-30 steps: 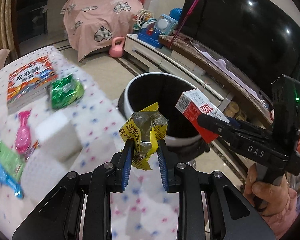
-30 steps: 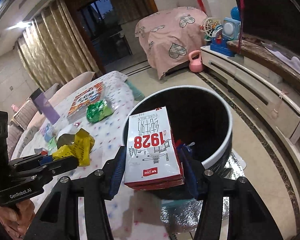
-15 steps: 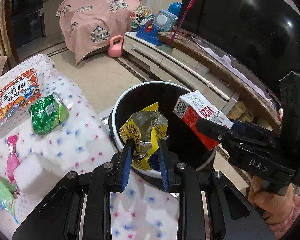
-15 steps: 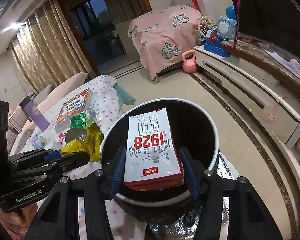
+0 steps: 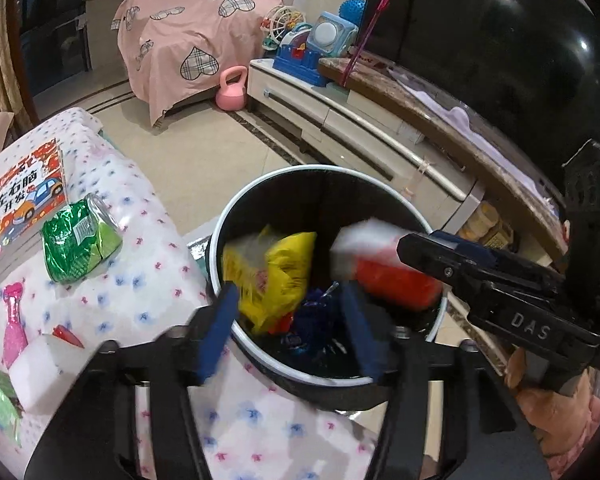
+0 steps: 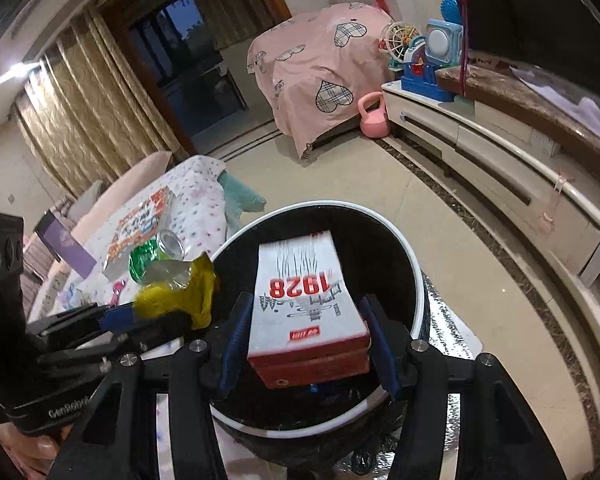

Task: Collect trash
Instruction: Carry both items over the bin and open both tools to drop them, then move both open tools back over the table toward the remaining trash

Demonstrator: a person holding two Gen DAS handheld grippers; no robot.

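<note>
Hovering over the black bin (image 5: 220, 240), both grippers (image 5: 288, 320) (image 6: 308, 344) spreading their fingers, letting yellow wrapper (image 5: 274, 276) and milk carton (image 6: 306, 312) drop in.

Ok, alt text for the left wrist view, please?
The left gripper stands open over the round black trash bin, a blurred yellow snack wrapper loose between its fingers. Beside it, the right gripper's red-and-white milk carton is also over the bin.

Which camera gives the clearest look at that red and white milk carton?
The right wrist view: the milk carton fills the middle, its "1928" print readable, between the right gripper's spread fingers above the trash bin. In the left wrist view the carton is a blurred red-white shape, partly hidden by that gripper.
</note>
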